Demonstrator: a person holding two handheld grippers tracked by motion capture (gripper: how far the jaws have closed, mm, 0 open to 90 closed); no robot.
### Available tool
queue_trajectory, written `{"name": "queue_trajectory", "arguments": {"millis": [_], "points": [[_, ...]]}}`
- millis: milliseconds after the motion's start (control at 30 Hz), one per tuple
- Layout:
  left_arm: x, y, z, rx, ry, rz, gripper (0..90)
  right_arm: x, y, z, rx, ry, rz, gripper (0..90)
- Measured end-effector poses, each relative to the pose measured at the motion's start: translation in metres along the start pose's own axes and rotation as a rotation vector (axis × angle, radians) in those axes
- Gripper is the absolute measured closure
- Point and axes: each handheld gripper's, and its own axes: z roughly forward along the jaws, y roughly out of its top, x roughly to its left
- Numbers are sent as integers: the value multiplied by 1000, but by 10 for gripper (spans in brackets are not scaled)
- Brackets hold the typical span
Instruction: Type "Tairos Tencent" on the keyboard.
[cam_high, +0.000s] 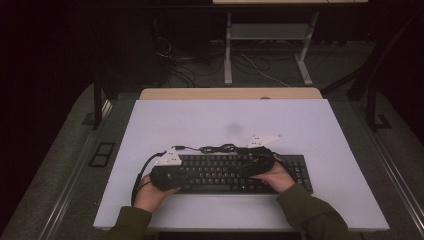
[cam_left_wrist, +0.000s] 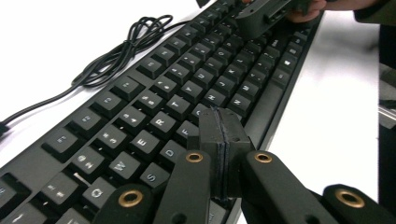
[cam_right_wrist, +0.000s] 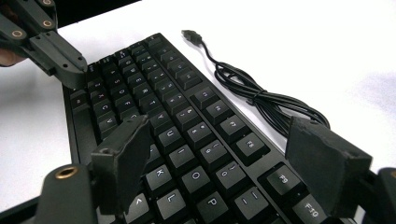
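High view: black keyboard (cam_high: 225, 172) lies near the white table's (cam_high: 200, 120) front edge, long axis left-right. Left gripper (cam_high: 167, 175), jaws pressed together, and right gripper (cam_high: 257, 162), jaws spread, hover over its keys.

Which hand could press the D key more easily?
Left. The left hand-held gripper has shut jaws hovering right beside D on the keyboard. The right hand-held gripper is open above K and L.

Right gripper (cam_right_wrist: 224, 168): 2 black fingers (cam_right_wrist: 122, 161) spread wide above keyboard (cam_right_wrist: 177, 140), nothing clamped. Coiled black cable (cam_right_wrist: 261, 100) lying on white worktop (cam_right_wrist: 303, 42) just beside keyboard's far edge. Left gripper (cam_right_wrist: 70, 70), fingers together, over upper-left keys.
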Motion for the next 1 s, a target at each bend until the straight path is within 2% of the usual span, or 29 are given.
{"name": "queue_trajectory", "arguments": {"millis": [267, 567, 600, 667, 1000], "points": [[-3, 1, 2, 2, -33, 15, 890, 0, 1, -1, 1, -1, 4, 217], [-9, 1, 12, 34, -71, 37, 890, 0, 0, 0, 0, -1, 5, 217], [-11, 1, 13, 27, -73, 28, 890, 0, 0, 0, 0, -2, 5, 217], [-11, 1, 15, 42, -77, 42, 890, 0, 0, -1, -1, -3, 6, 217], [-11, -2, 23, 81, -83, 54, 890, 0, 0, -1, 2, 0, 4, 217]]}}
